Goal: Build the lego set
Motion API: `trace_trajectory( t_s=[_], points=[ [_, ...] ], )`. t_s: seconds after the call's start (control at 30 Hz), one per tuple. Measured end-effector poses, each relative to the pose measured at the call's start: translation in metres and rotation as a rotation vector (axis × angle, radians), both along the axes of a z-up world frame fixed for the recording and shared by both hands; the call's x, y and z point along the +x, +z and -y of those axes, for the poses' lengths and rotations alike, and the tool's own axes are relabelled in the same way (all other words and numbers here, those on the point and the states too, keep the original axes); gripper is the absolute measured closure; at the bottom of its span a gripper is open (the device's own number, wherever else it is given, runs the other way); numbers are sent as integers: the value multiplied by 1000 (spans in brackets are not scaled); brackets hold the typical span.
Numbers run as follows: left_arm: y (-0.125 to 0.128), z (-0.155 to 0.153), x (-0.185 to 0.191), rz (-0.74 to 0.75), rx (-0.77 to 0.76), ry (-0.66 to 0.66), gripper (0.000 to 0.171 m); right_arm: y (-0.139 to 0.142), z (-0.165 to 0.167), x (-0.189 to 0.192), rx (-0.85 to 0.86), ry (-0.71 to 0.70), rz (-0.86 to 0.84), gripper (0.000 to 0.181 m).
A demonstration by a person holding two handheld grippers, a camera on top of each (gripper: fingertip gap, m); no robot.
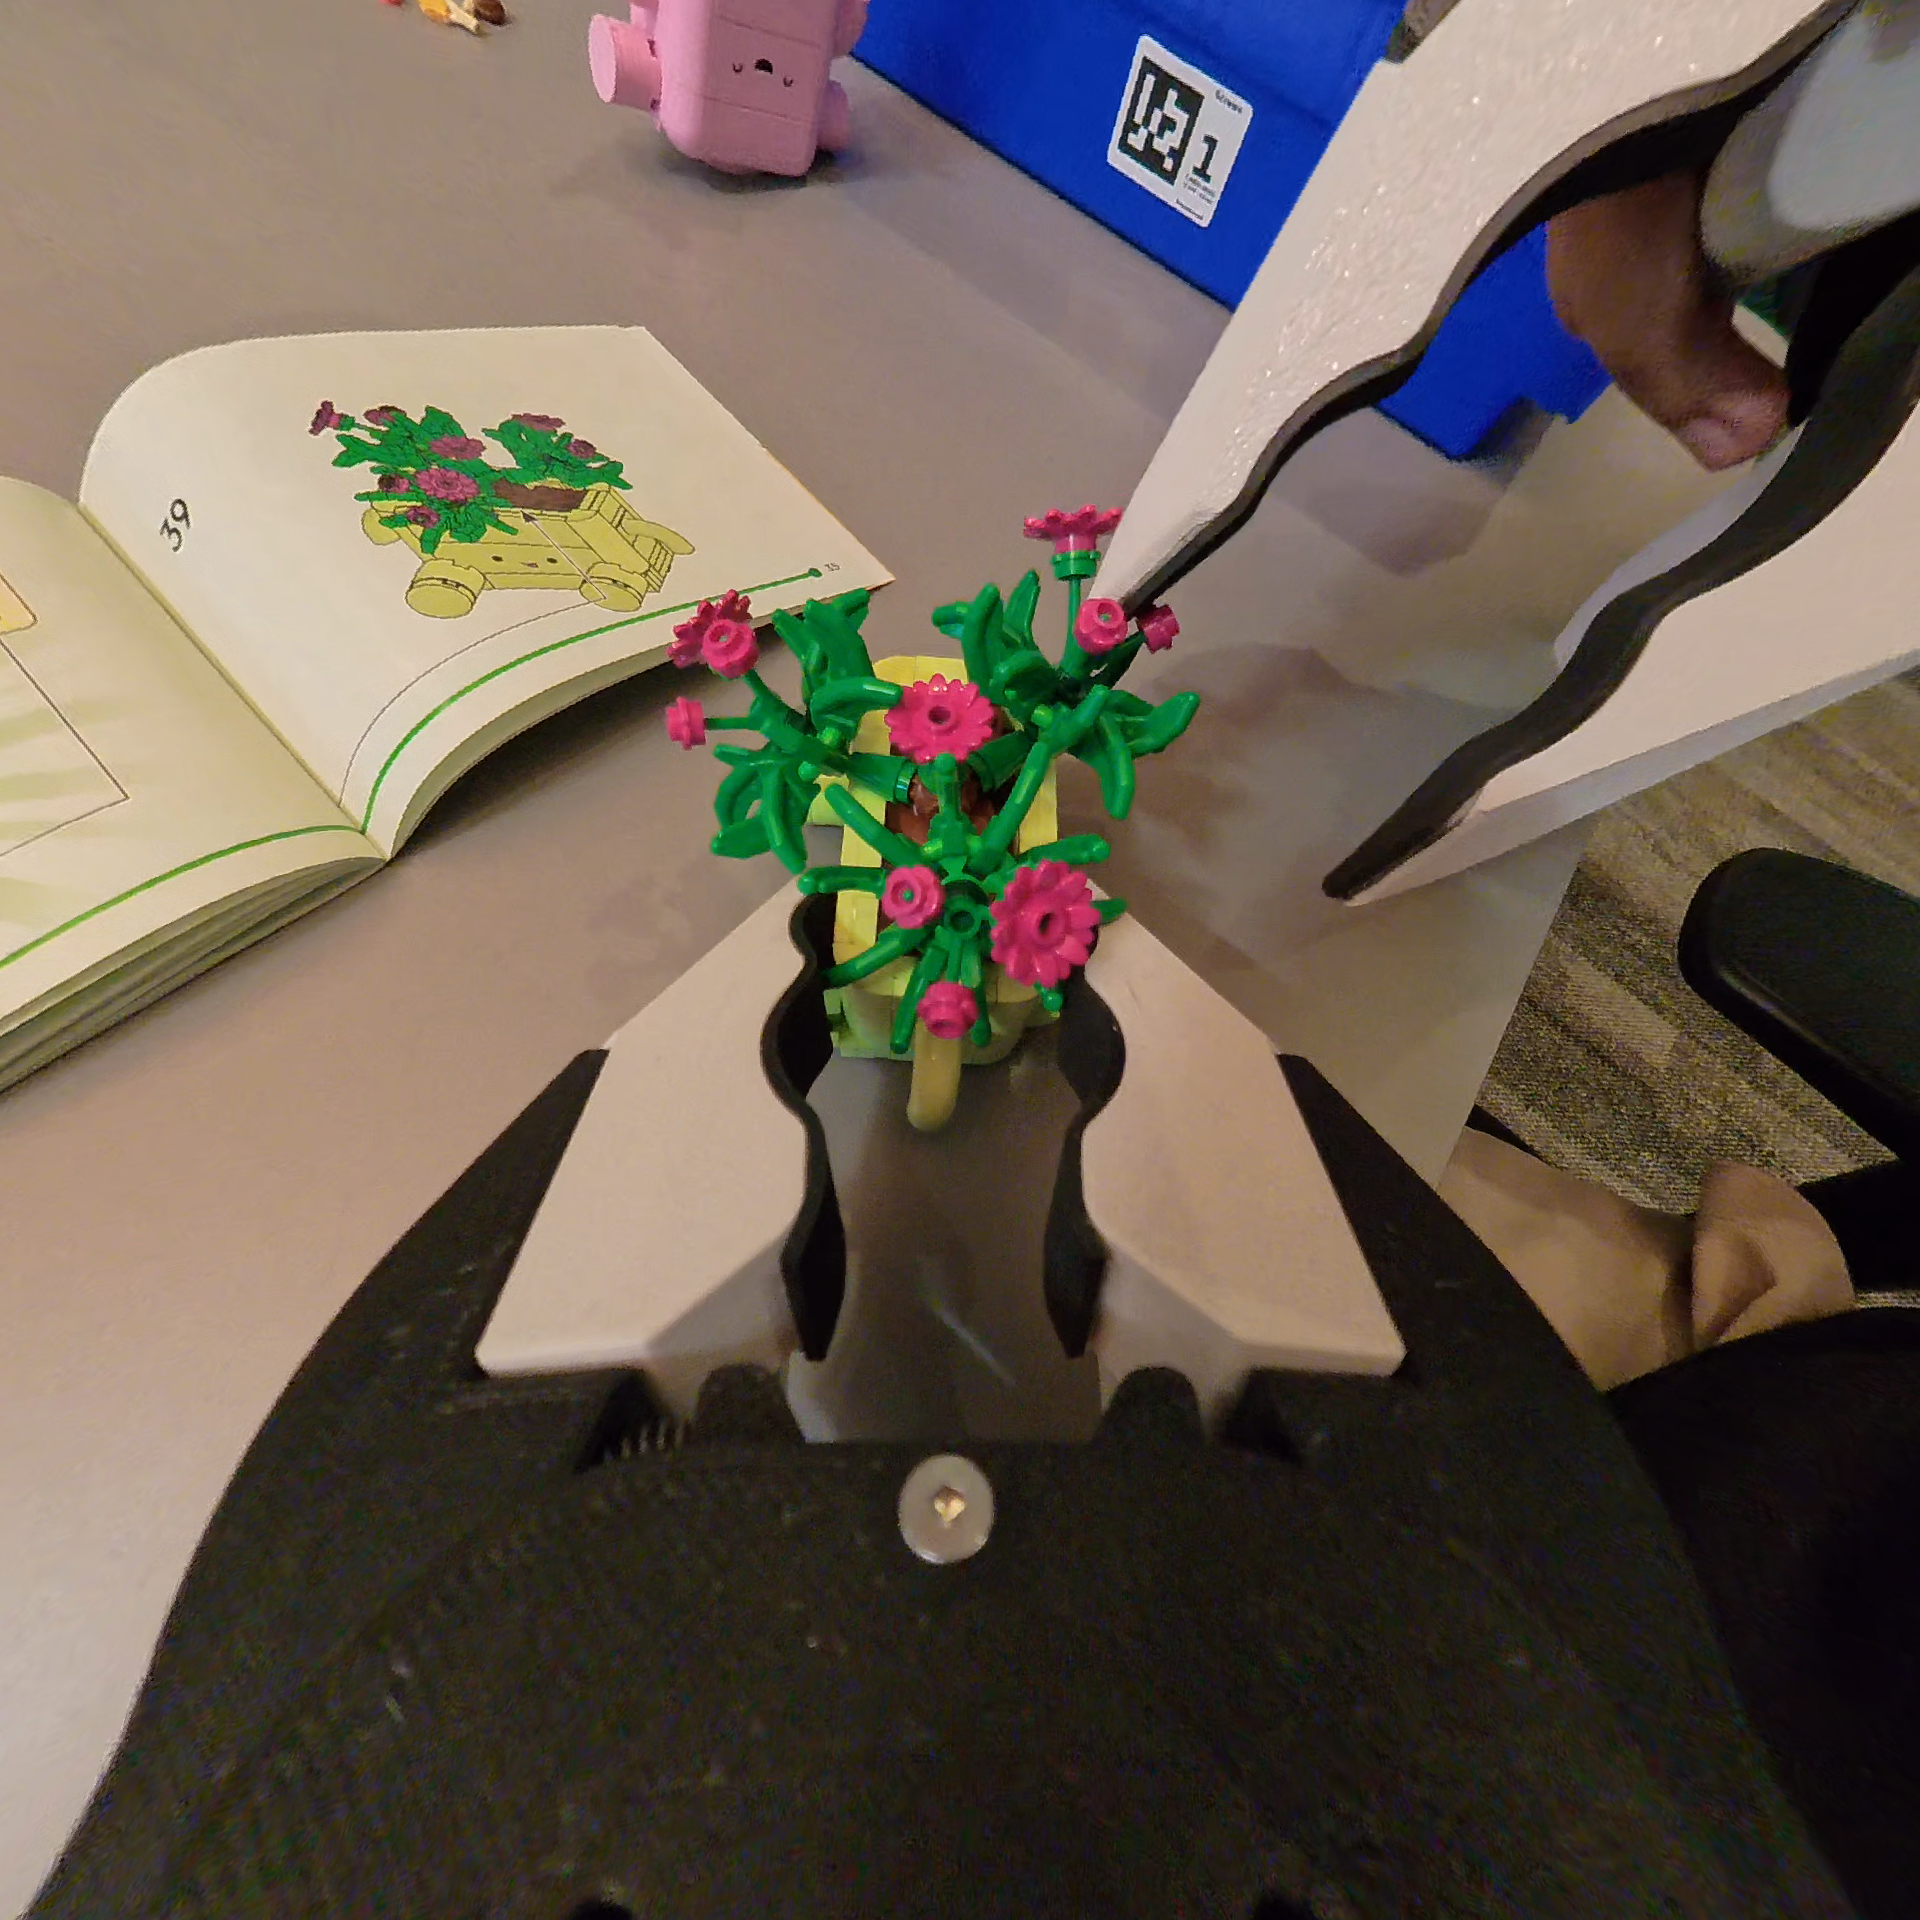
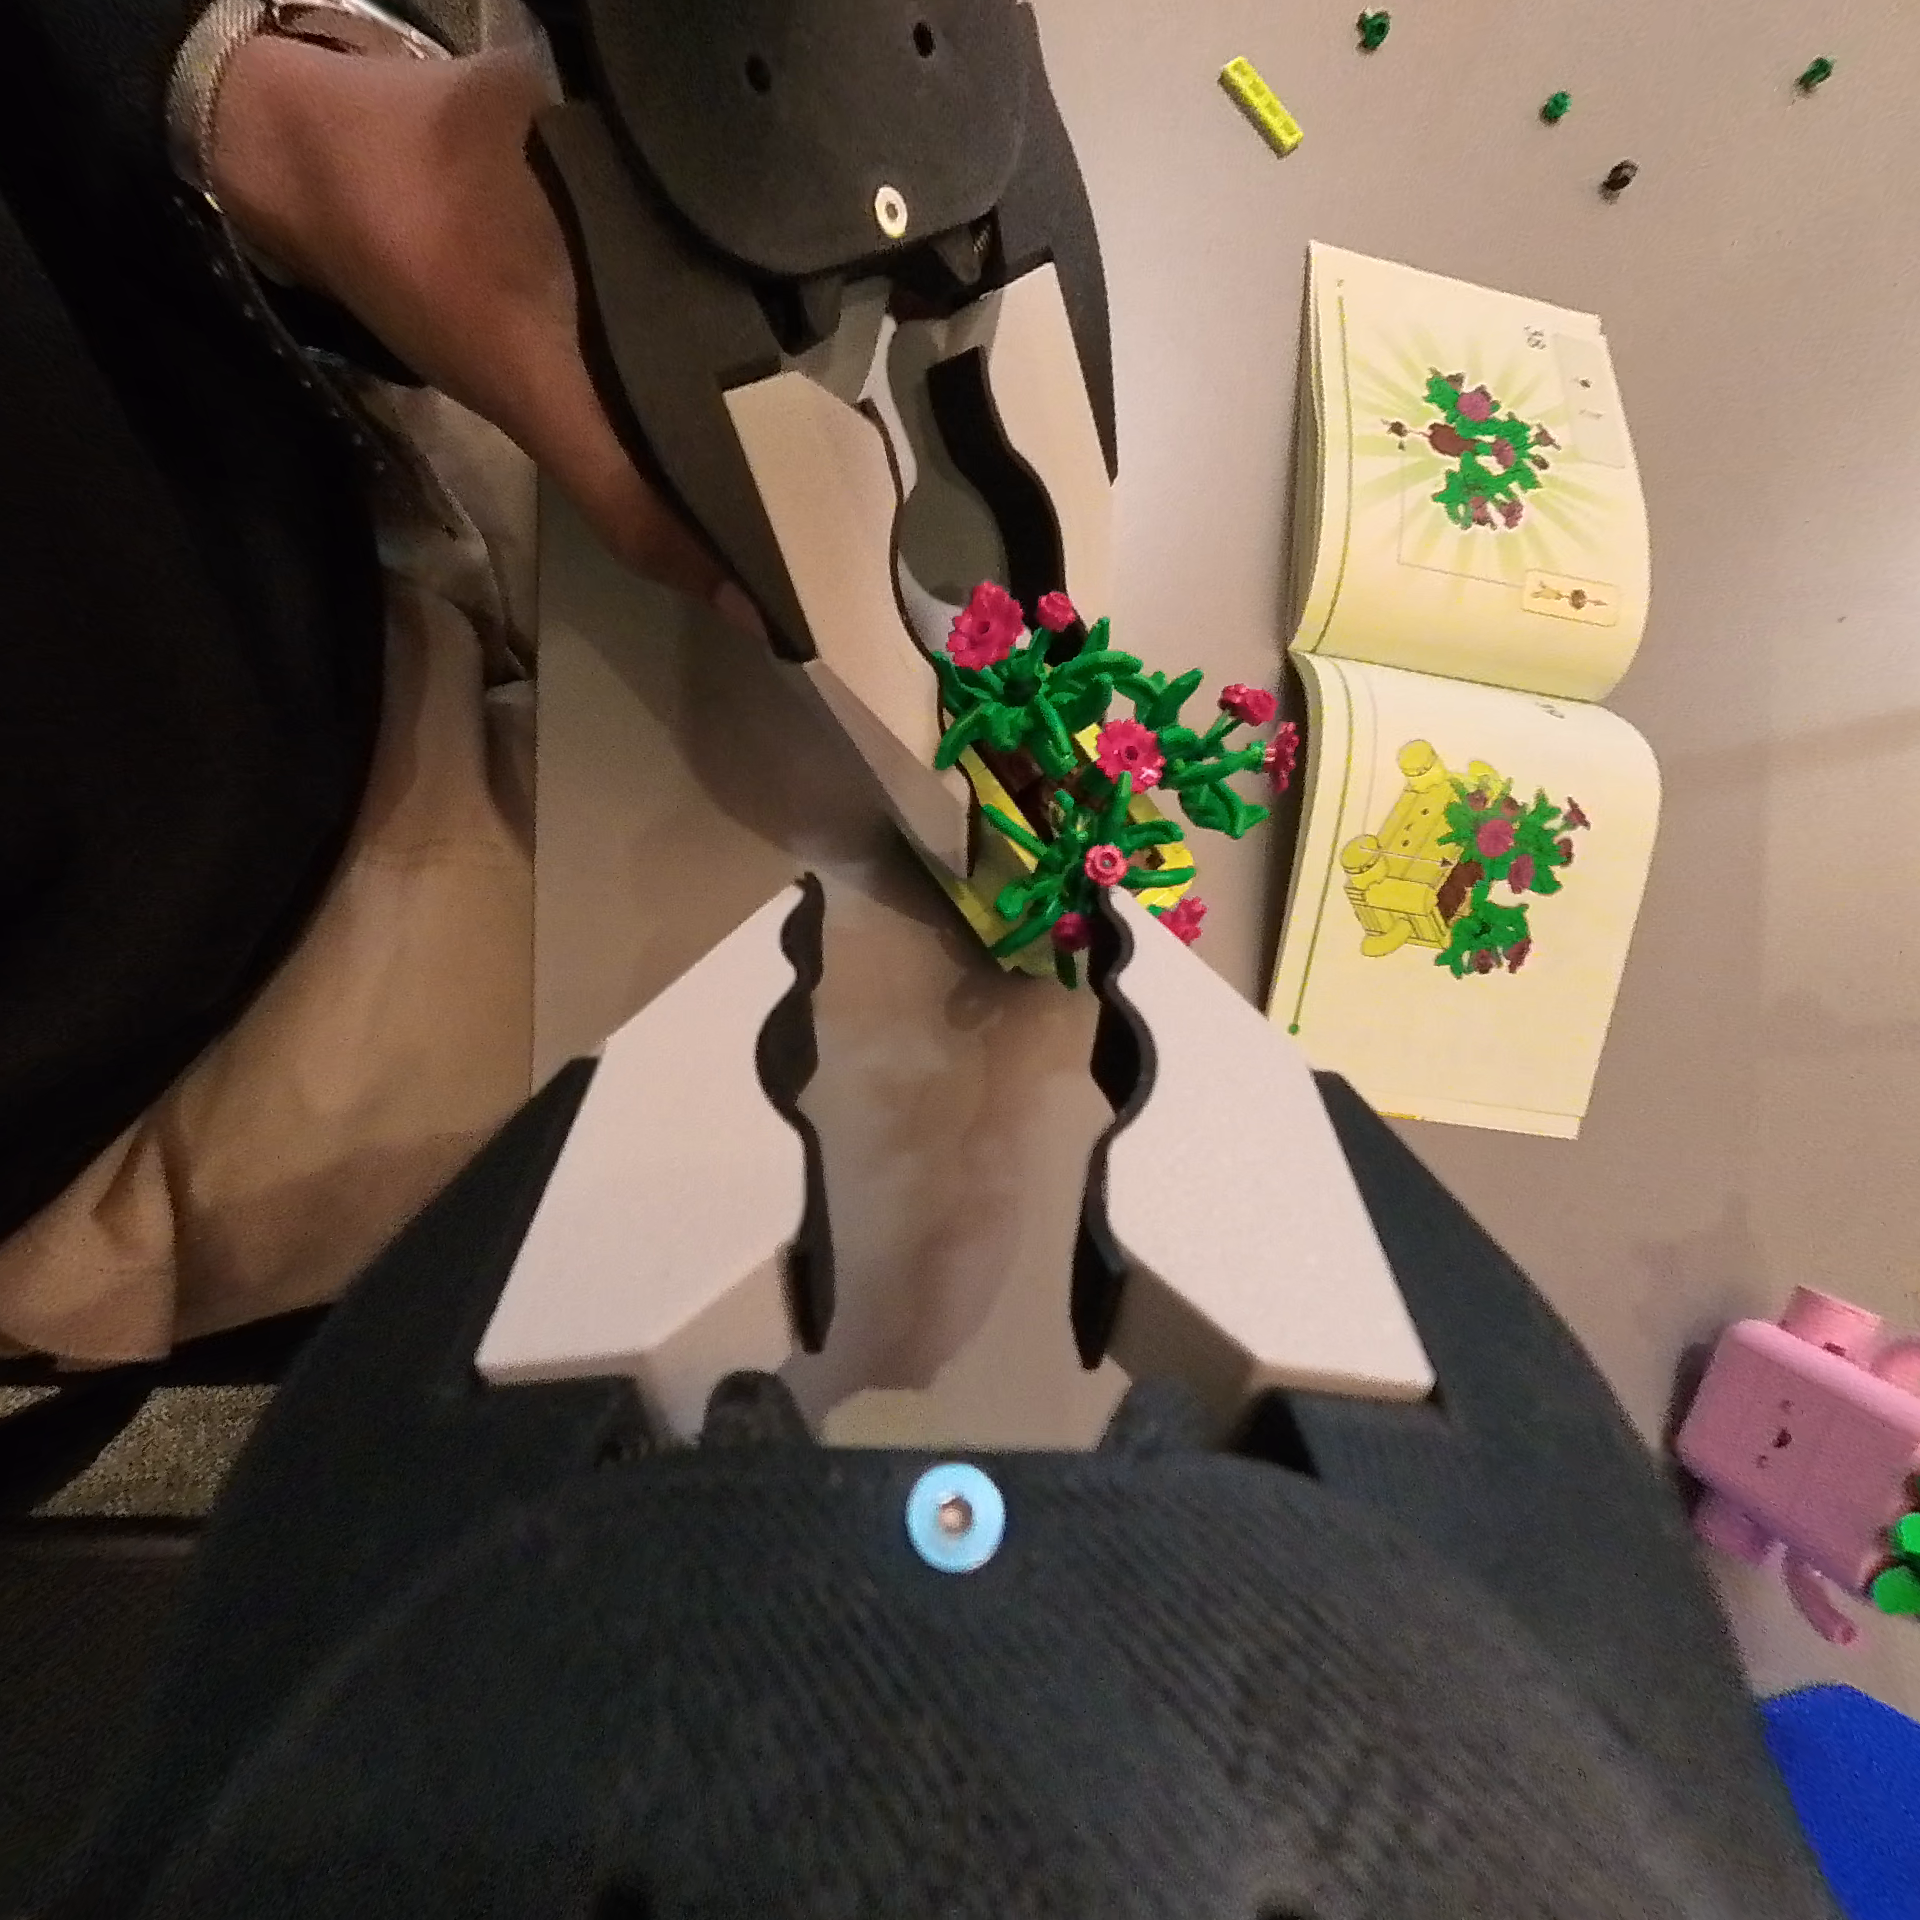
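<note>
lego planter [image 1: 940,883], a yellow-green box full of green stems and magenta flowers, stands on the grey table [image 1: 260,1299] near its right edge. going left to right in the left wrist view: an open booklet [image 1: 364,582] lies on the table with a drawing of the finished planter showing, a pink model [image 1: 743,78] sits far back, then comes the planter, clamped at its near end between the fingers of the left gripper [image 1: 951,956], one finger on each side of the yellow box. right of that the right gripper [image 1: 1226,738] reaches in from above with its fingers spread apart and nothing between them; one fingertip [image 1: 1127,587] touches a small flower at the planter's far end. a blue bin [image 1: 1018,125] with a square marker stands behind. in the right wrist view a hand [image 2: 416,270] grips the left gripper, and loose green and yellow pieces [image 2: 1262,104] are scattered beyond the booklet.
</note>
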State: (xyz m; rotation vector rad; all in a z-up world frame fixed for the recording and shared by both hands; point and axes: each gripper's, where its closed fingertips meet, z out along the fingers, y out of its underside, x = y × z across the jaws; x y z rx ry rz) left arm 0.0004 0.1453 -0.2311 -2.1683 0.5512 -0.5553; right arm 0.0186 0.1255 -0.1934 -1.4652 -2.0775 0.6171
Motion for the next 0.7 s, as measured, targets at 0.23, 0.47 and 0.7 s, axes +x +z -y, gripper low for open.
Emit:
trace_trajectory(
  t_s=[0.23, 0.47, 0.7],
  points=[
    [0, 0, 0, 0, 0, 0, 133, 0, 0, 1, -9, 21, 41, 132],
    [0, 0, 0, -1, -2, 3, 133, 0, 0, 0, 1, 13, 49, 131],
    [0, 0, 0, 2, -4, 2, 132, -2, 0, 0, 35, 1, 51, 130]
  ],
)
